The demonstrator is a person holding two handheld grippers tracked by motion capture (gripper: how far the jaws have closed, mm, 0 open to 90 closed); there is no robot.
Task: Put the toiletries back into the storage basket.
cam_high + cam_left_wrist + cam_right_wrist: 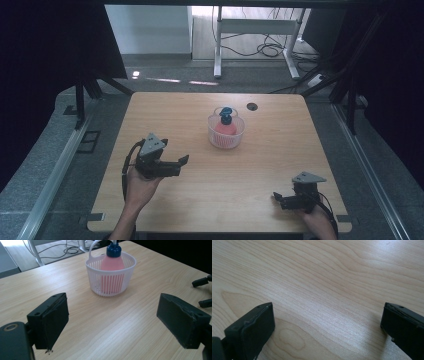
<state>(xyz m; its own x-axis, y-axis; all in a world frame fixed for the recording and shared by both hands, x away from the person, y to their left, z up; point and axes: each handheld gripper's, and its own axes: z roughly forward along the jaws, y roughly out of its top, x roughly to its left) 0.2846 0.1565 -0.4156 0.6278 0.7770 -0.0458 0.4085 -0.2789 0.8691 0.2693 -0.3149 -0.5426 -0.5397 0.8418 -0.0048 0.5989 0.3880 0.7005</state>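
A white slotted basket [226, 136] [111, 282] with a handle stands a little beyond the middle of the wooden table [280, 150]. In it a pink bottle [225, 127] [112, 263] with a blue cap stands upright. My left gripper [181, 166] [113, 320] is held at the left of the table, jaws wide open and empty, pointing toward the basket from some way short of it. Low at the front right corner, my right gripper [278, 200] [327, 327] is open over bare wood and points left. Its jaw tips [202, 282] show at the right edge of the left gripper view.
A round cable hole [252, 106] lies near the table's far edge, right of the basket. Beyond the table are grey floor, a white desk frame [255, 30] and loose cables. Dark curtains hang on both sides.
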